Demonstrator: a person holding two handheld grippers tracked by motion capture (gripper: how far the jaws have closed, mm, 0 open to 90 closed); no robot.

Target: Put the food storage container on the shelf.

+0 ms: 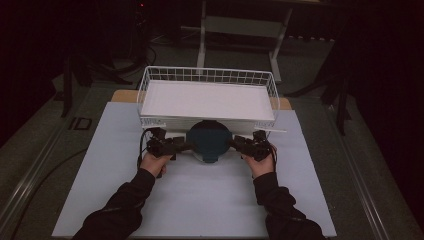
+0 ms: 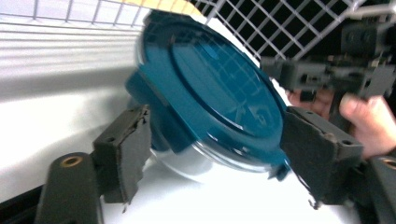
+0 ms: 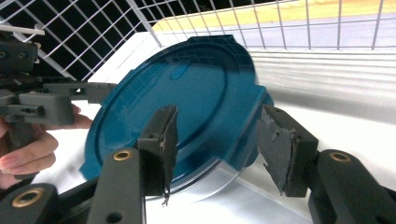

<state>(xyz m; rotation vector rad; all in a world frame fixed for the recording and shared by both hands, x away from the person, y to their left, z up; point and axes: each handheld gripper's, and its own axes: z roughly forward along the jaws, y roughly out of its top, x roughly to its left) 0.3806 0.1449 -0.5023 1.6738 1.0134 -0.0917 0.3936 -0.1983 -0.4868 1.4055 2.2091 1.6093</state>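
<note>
The container (image 1: 209, 141) is round, with a clear body and a dark teal lid (image 3: 177, 98) bearing raised concentric rings and small tabs at the rim. It sits on the white table (image 1: 200, 200), just in front of the white wire basket (image 1: 150, 80), and looks tilted in both gripper views. The left gripper (image 1: 181, 146) meets it from the left, the right gripper (image 1: 237, 143) from the right. The left jaws stand apart astride the lid's edge, pads clear of it. The right jaws straddle the opposite rim at moderate width; whether their pads press cannot be told.
</note>
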